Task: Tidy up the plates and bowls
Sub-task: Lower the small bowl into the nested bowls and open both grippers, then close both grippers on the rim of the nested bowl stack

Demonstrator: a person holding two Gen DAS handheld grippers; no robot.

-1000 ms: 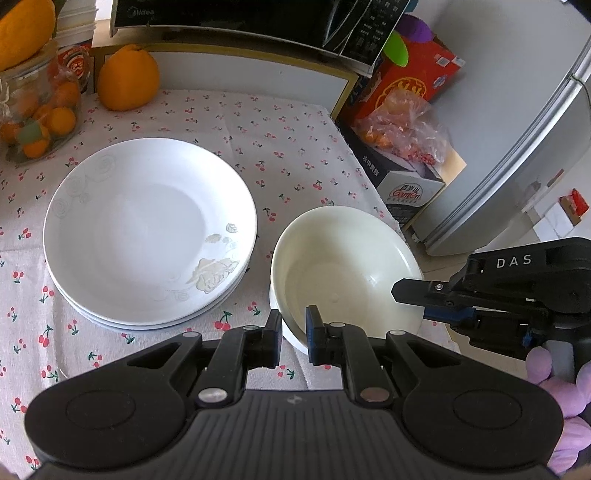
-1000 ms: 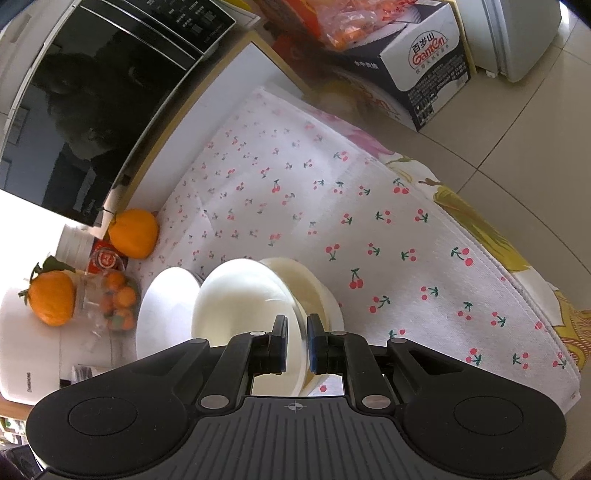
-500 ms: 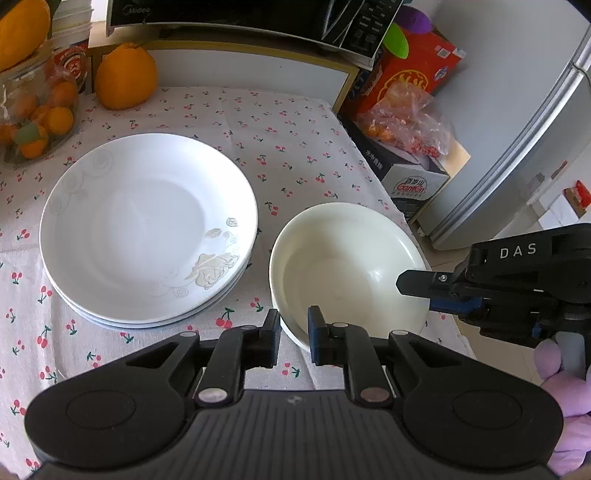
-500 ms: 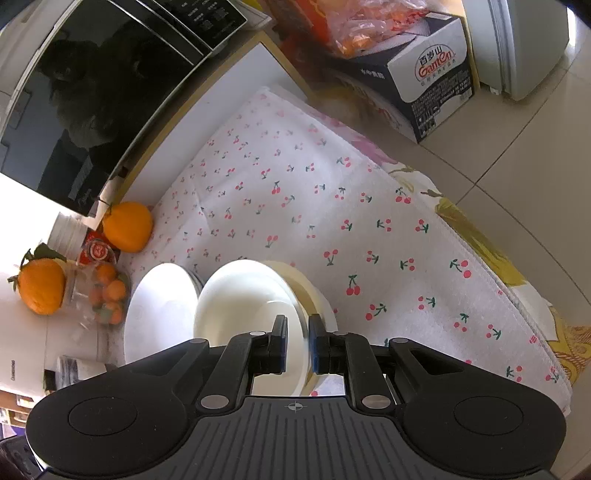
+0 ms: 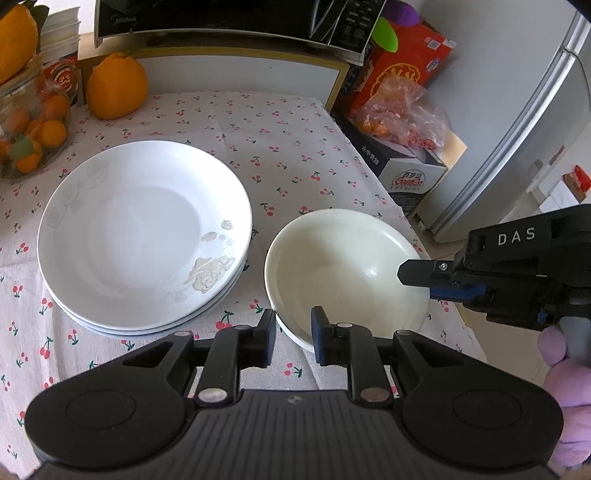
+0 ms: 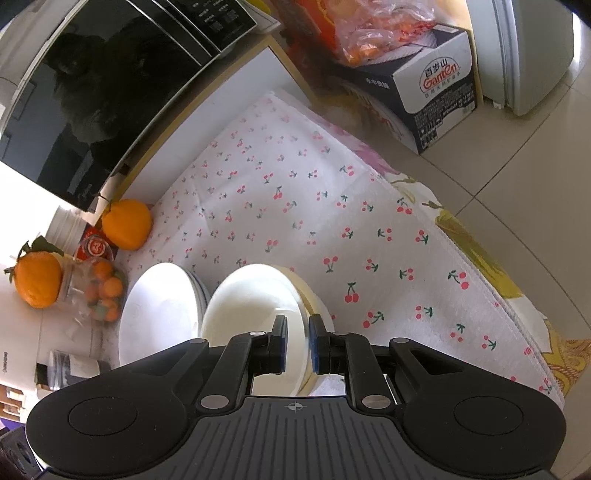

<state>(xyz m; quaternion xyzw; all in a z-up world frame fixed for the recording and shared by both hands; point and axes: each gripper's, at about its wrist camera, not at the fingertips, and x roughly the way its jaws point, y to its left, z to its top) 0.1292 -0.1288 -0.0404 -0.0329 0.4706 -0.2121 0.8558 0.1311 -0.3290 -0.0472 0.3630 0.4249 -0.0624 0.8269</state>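
Observation:
A cream bowl point(image 5: 343, 266) sits nested on another bowl at the right edge of the cherry-print tablecloth point(image 5: 280, 140). To its left is a stack of white plates point(image 5: 144, 232) with a pale flower print. My left gripper point(image 5: 293, 339) straddles the bowl's near rim. Its jaws are opening and the pads stand off the rim. My right gripper point(image 5: 413, 277) comes in from the right and is shut on the bowl's right rim. In the right wrist view the bowl point(image 6: 251, 299) has its rim pinched between the right gripper point(image 6: 295, 345) pads, with the plates point(image 6: 155, 317) beside it.
At the back left are an orange point(image 5: 116, 88) and a glass jar of small fruit point(image 5: 29, 136). A microwave point(image 5: 229, 18) stands behind the cloth. A carton point(image 5: 410, 173), a bag and a fridge point(image 5: 517, 129) are on the floor to the right. A hand in a purple glove point(image 5: 565, 369) holds the right gripper.
The left gripper's jaws have spread apart around the bowl's near rim. The right gripper has kept its grip on the far rim. Both views have rolled a little.

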